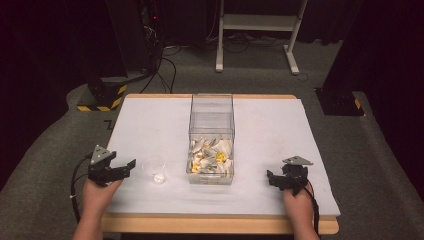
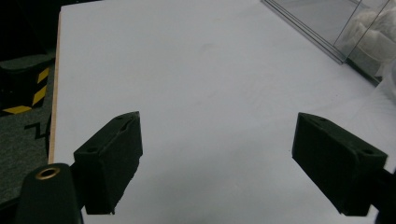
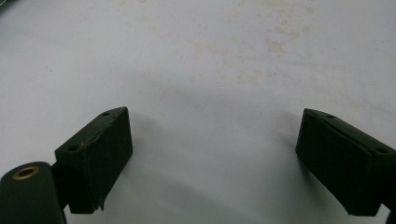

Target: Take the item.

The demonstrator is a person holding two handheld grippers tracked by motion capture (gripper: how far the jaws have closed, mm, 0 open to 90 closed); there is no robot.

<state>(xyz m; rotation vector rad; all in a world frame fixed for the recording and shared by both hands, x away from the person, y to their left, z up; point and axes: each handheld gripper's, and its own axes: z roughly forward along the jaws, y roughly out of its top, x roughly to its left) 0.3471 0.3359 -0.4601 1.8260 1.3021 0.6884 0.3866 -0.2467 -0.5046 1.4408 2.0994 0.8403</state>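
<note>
Item: small clear cup [image 1: 154,169], standing upright on the white table [image 1: 270,130], just left of the clear box [image 1: 211,137]. One small pale piece lies in its bottom; otherwise it looks unfilled.

Item: clear box, mid-table, tall-walled and open at the top. Its near half holds a heap of white and yellow pieces [image 1: 210,157], too small to name; the far half is bare.

Item: left gripper [image 1: 125,168], low at the table's near left, left of the cup and close to it, apart from it. Jaws spread wide, nothing between them; its own view shows bare table and the box's corner [image 2: 345,28] at upper right.

Item: right gripper [image 1: 272,179], near right, well apart from the box. Jaws wide, nothing held; its view shows faintly stained table surface [image 3: 261,56].

Status, as judged: the work appears to be moving pieces from box to cup. At most one piece is across; the heap is nearly whole. Neither gripper touches anything, so almost all remains.
</note>
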